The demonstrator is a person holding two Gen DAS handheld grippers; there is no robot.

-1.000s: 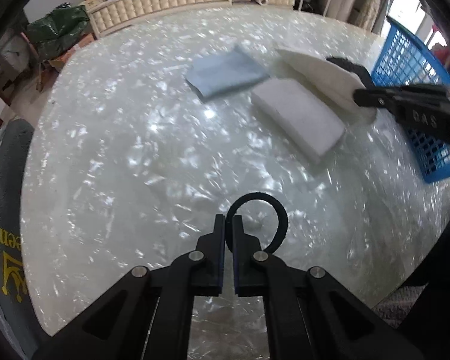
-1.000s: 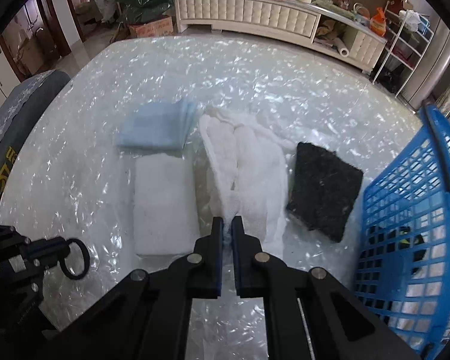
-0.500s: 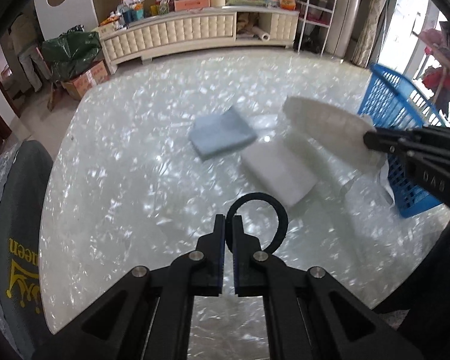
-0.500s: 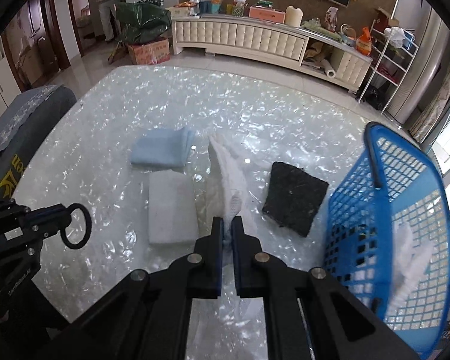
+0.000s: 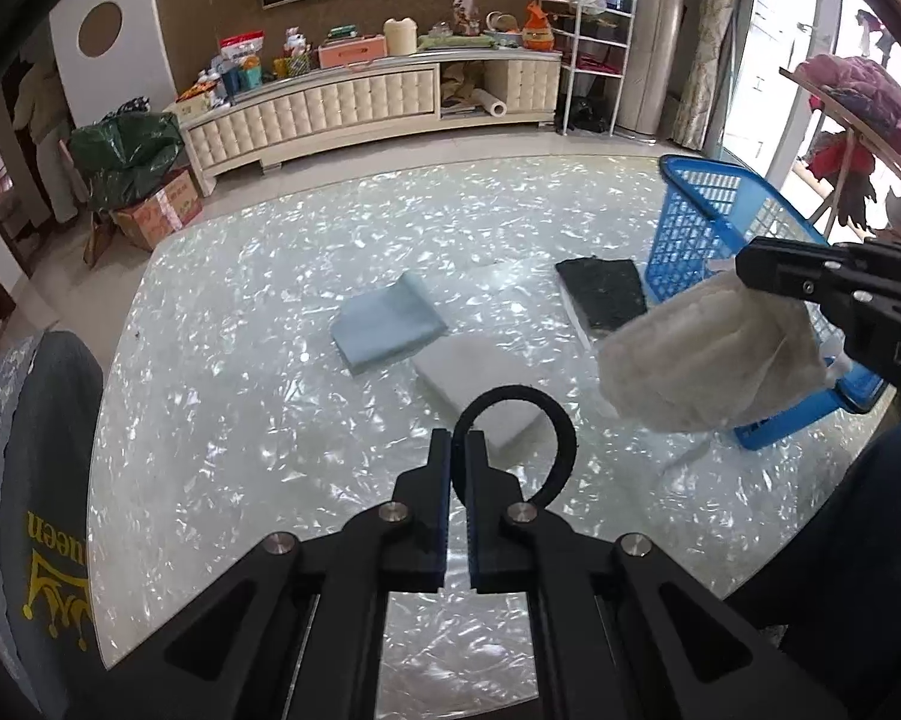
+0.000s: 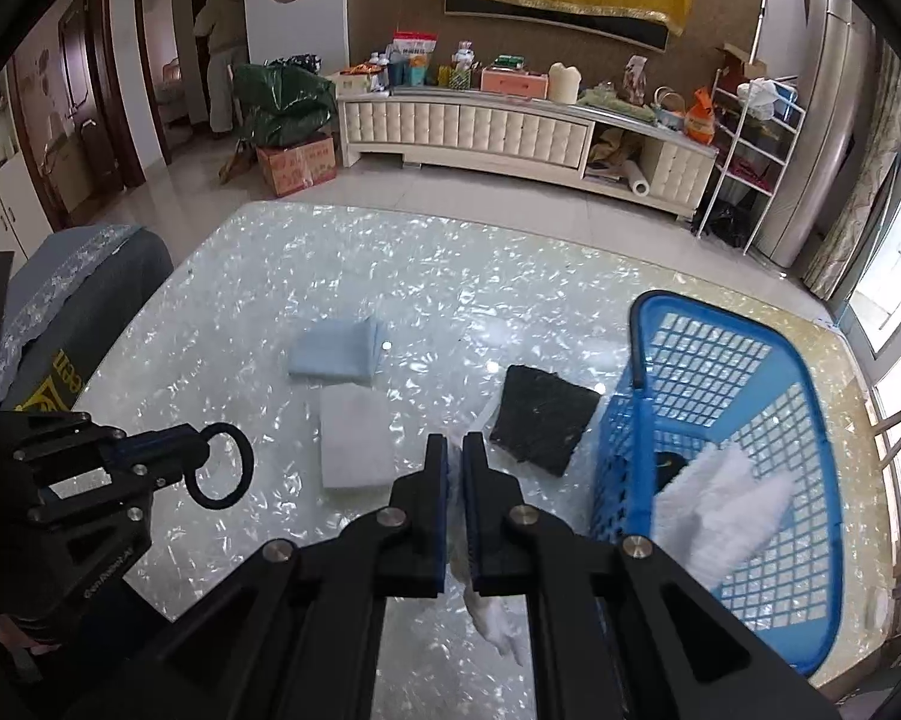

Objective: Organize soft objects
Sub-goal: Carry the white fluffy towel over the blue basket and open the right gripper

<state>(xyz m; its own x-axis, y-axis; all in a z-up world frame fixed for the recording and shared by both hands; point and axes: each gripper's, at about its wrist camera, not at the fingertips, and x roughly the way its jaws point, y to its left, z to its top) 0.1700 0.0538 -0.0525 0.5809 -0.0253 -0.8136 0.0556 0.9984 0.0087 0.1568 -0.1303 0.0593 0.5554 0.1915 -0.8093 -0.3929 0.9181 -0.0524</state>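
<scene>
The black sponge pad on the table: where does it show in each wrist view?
Left wrist: black sponge pad right of centre, just left of the blue basket.
Right wrist: centre-right, just beyond the gripper tips, again left of the basket.
Shared landmark: the light blue folded cloth.

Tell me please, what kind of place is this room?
Most likely a home living room: a long cream tufted cabinet crowded with household items, a white wire shelf rack, and wooden interior doors beyond the glossy table.
</scene>
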